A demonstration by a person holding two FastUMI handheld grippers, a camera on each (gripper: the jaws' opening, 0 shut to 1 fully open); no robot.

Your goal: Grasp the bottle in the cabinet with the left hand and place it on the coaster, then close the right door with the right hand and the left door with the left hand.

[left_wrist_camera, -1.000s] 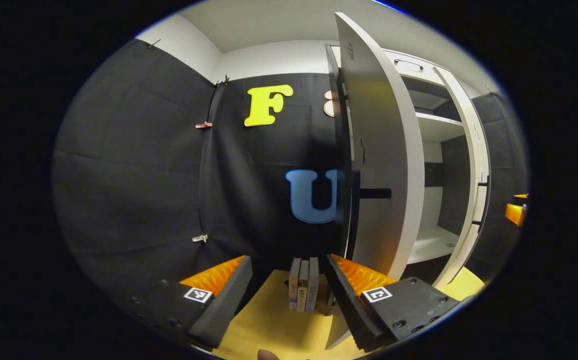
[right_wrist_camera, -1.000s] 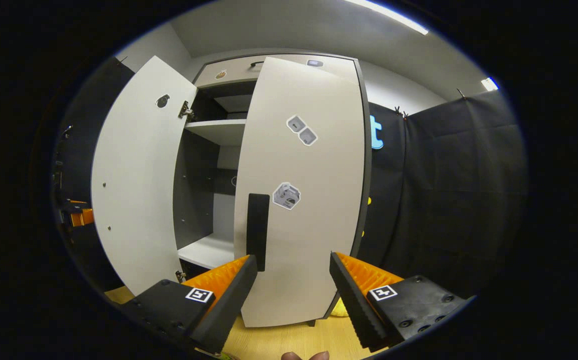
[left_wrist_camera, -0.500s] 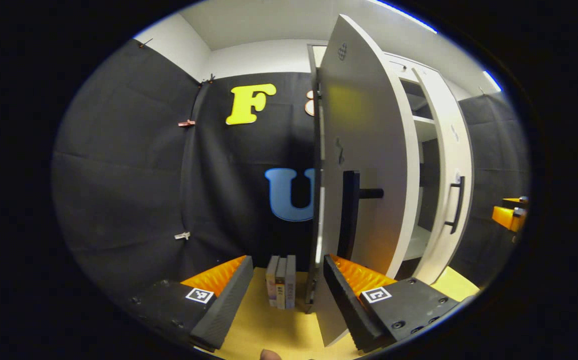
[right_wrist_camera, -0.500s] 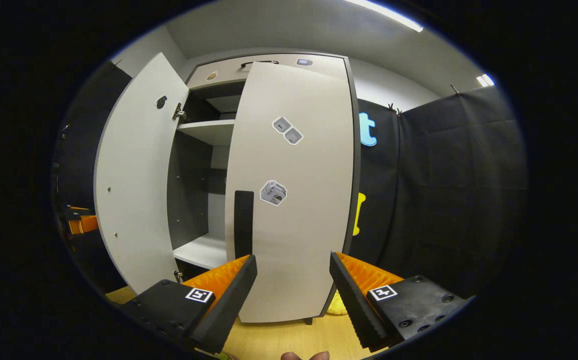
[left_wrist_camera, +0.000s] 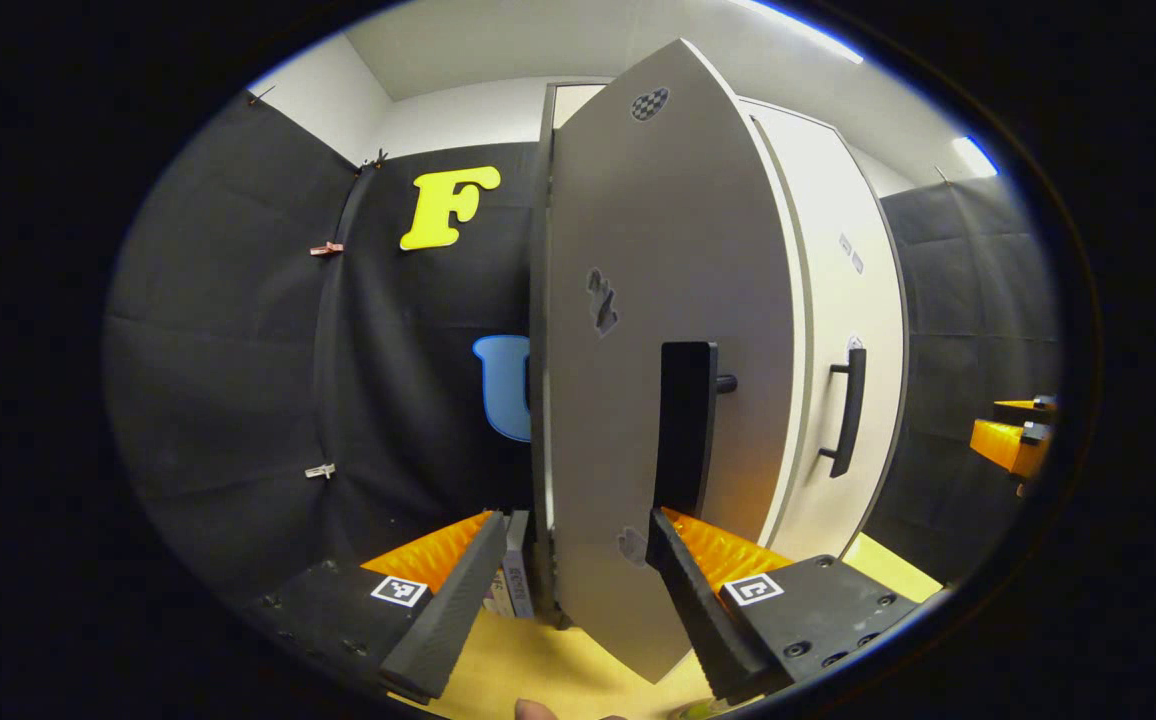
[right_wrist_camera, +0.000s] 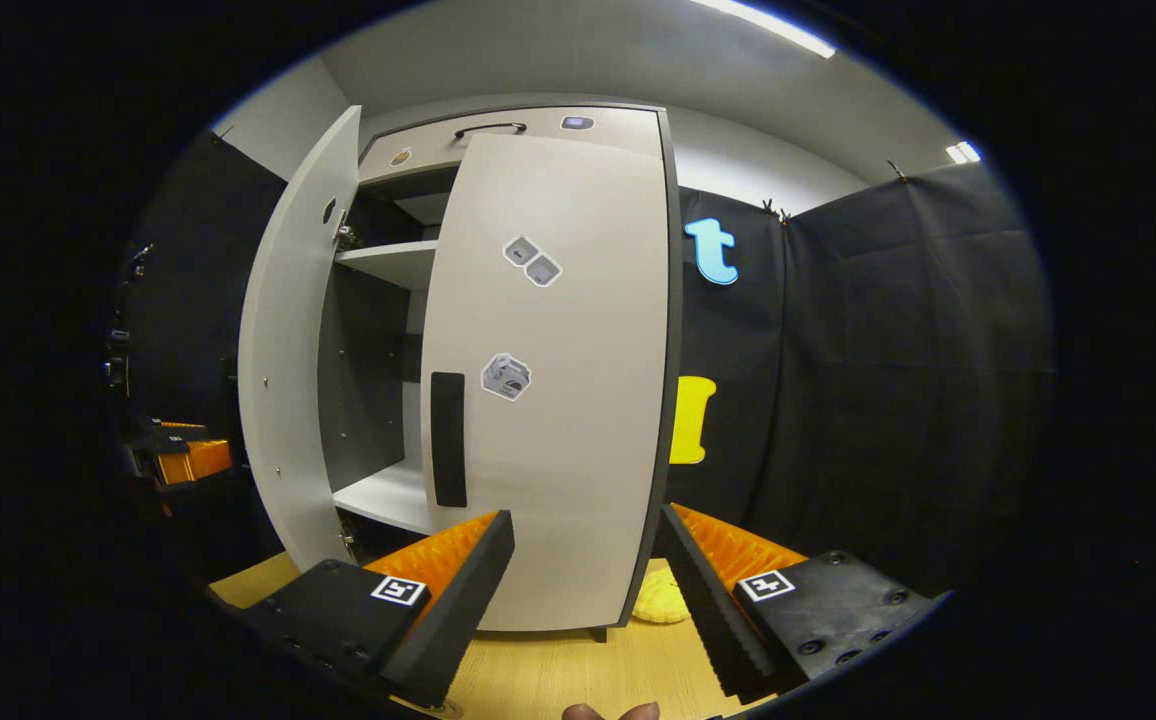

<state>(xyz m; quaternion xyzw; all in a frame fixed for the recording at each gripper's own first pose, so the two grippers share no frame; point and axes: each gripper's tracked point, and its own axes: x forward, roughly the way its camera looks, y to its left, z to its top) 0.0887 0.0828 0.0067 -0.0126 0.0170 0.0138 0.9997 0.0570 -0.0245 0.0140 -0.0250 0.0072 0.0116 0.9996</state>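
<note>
Grey left door (left_wrist_camera: 638, 300) stands edge-on just ahead of your spread, empty left claw (left_wrist_camera: 568, 590); push rightward.

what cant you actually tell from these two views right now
- Bottle and coaster: neither view settles whether the bottle stands on the coaster.
- Cabinet inside, left gripper view: hidden behind the left door and right door.
- Lower shelf, right gripper view: partly covered by the right door.
- Books, left gripper view: mostly hidden by the left door's edge and the left gripper.
- Yellow object at the cabinet's foot: cut off by the right gripper; can't identify.
</note>
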